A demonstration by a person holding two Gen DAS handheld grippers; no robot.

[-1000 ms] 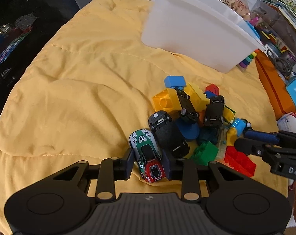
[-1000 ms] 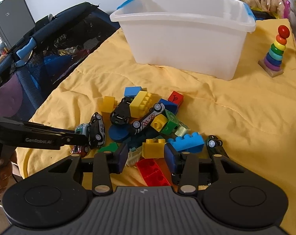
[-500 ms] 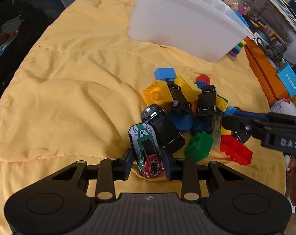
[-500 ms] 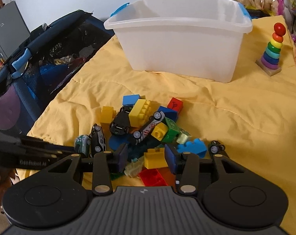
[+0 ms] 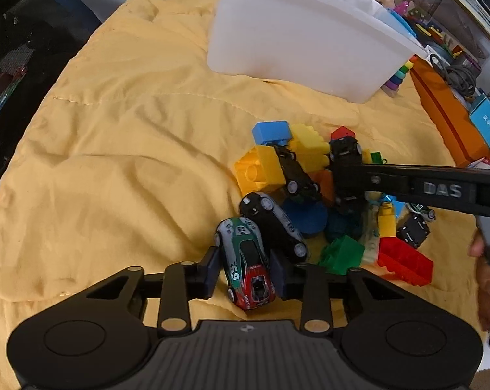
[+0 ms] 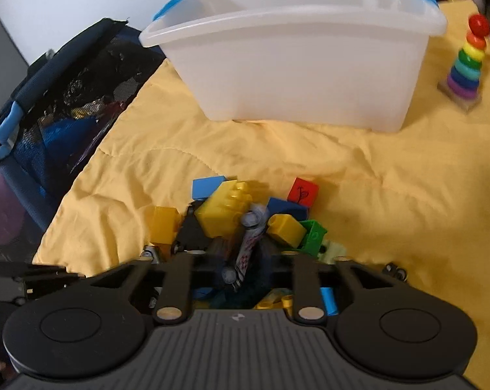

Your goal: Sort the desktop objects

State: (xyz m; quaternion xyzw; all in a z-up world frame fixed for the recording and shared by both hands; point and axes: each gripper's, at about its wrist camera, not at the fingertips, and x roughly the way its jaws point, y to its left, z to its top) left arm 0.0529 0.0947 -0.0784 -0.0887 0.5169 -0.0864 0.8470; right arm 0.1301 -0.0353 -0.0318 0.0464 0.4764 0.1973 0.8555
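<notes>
Left wrist view shows first the white plastic bin (image 5: 296,42), the largest thing, standing far ahead of the jaws on the yellow quilt (image 5: 121,149); I judge it is placed there with its open top up so that sorted toys can be dropped in, and its inside looks empty in the right wrist view (image 6: 296,58). Between the bin and the jaws lies the heap of toy blocks and small cars (image 5: 313,188), probably gathered in one place so both tools can reach it. The left gripper (image 5: 245,273) has its jaws spread a little wider than the green and red toy car (image 5: 246,266), which lies on the quilt between the two pads with its nose toward the camera; a thin gap seems to remain on each side, so I think the car is framed for a grasp but not yet pinched. On its roof and side the number 59 can be read. The right gripper (image 5: 345,178) comes from the right side over the heap, and the letters DAS are on its arm. In the right wrist view its tips (image 6: 241,269) are low in the heap with a grey patterned car (image 6: 249,247) standing between them, but the picture is blurred and I cannot tell if the jaws press it. Ahead and to the right stands a rainbow ring stacker (image 6: 465,65). A red block (image 6: 303,190) carries a small dark drawing that I cannot read.
</notes>
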